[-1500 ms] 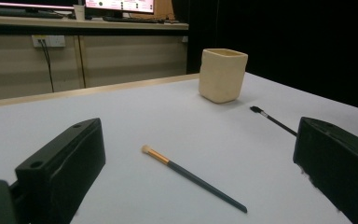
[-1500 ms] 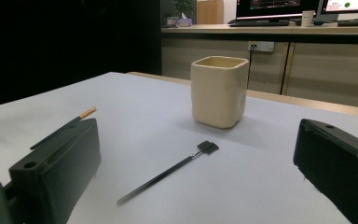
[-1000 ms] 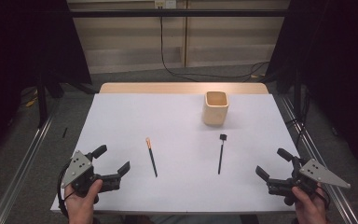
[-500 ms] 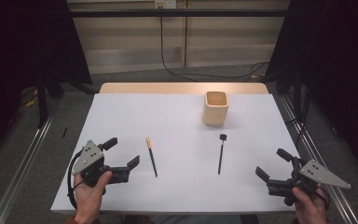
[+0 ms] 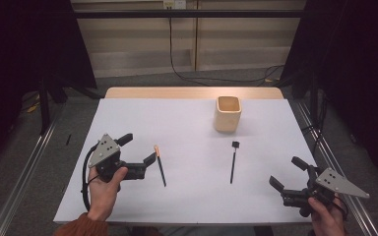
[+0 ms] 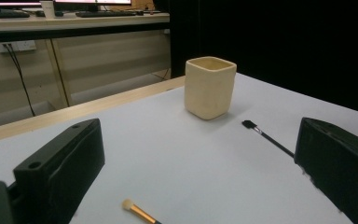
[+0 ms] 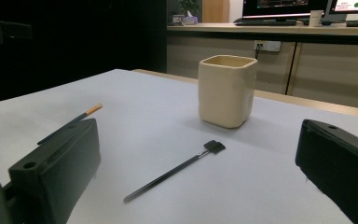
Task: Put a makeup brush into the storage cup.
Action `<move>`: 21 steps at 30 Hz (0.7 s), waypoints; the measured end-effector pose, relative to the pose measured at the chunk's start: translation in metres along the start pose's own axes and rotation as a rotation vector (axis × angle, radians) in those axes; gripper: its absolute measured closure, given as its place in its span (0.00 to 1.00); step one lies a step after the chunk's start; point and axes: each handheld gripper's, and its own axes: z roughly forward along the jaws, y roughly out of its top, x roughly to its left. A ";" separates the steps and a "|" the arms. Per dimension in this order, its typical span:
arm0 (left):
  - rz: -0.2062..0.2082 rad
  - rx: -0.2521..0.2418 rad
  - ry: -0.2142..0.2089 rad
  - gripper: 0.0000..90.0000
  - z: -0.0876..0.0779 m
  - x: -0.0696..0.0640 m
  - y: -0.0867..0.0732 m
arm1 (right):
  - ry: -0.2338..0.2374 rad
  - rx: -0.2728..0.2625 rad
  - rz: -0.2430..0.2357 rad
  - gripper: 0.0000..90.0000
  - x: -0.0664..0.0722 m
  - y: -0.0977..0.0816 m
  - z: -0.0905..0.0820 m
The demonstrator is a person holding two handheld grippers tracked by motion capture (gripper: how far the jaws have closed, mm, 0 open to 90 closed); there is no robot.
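The left gripper (image 5: 138, 150) hangs just beside the orange-tipped brush (image 5: 160, 164), its jaws wide apart with nothing between them. The brush lies flat on the white table (image 5: 187, 123), at about 3 o'clock from the jaws in the high view. Its long axis runs roughly 12 to 6, the bristle end at 12, tilted slightly toward 11. In the left gripper view the bristle tip (image 6: 129, 205) sits low between the jaws, so the likely next move is a short reach forward and down to straddle the handle crosswise.

The right gripper (image 5: 288, 179) rests open at the table's near right corner. The black brush (image 5: 233, 164) lies at its 10 o'clock, also running near 12 to 6. The cup (image 5: 228, 113) stands upright beyond both brushes.
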 end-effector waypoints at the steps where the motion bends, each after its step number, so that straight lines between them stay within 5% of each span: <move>1: -0.003 0.001 0.002 0.02 0.001 0.001 0.000 | -0.002 -0.003 0.006 0.00 0.000 0.000 0.000; 13: -0.038 0.009 -0.028 0.02 0.022 0.016 0.013 | 0.000 0.003 0.004 0.00 0.001 0.000 0.000; 21: -0.042 0.055 -0.012 0.01 0.036 0.021 0.016 | 0.004 0.003 0.003 0.00 0.001 0.000 0.000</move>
